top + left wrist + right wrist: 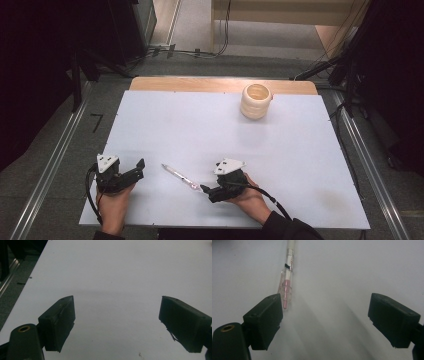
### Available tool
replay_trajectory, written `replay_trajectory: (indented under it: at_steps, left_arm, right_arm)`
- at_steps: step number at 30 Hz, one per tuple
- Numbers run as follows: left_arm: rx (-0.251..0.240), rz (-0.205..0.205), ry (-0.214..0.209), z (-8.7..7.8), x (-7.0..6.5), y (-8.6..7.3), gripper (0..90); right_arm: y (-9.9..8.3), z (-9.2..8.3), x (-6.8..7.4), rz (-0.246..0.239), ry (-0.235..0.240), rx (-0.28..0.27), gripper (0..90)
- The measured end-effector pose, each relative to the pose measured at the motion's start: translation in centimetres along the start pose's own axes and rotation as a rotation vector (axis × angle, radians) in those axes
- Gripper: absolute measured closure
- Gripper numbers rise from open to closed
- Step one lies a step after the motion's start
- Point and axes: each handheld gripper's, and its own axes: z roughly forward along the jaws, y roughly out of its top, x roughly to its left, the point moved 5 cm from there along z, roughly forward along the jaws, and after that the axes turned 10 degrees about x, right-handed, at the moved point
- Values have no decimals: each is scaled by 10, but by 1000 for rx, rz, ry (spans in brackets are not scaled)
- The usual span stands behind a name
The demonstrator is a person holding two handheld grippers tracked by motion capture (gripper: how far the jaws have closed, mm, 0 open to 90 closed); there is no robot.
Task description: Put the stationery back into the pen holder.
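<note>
A thin white pen [181,178] with a clear cap and pink tip lies on the white table [210,135], pointing toward the near right. My right gripper [206,191] rests open just at the pen's capped end. In the right gripper view the pen [287,282] lies ahead of the left jaw, outside the gap, and my right gripper [325,320] holds nothing. My left gripper [140,169] sits open at the near left of the table, apart from the pen. In the left gripper view, bare table lies between the jaws of my left gripper [117,322].
A cream ribbed cup [256,101] stands upright at the far centre-right of the table. A wooden strip [200,84] edges the far side. Metal rails [47,170] run along both sides, with cables on the floor beyond.
</note>
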Motion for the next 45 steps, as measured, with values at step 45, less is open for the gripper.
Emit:
replay_trajectory:
  at_steps: [45]
  left_arm:
    - [-1, 0, -8, 0, 1, 1, 143]
  right_arm:
    - [40, 40, 23, -52, 40, 42, 217]
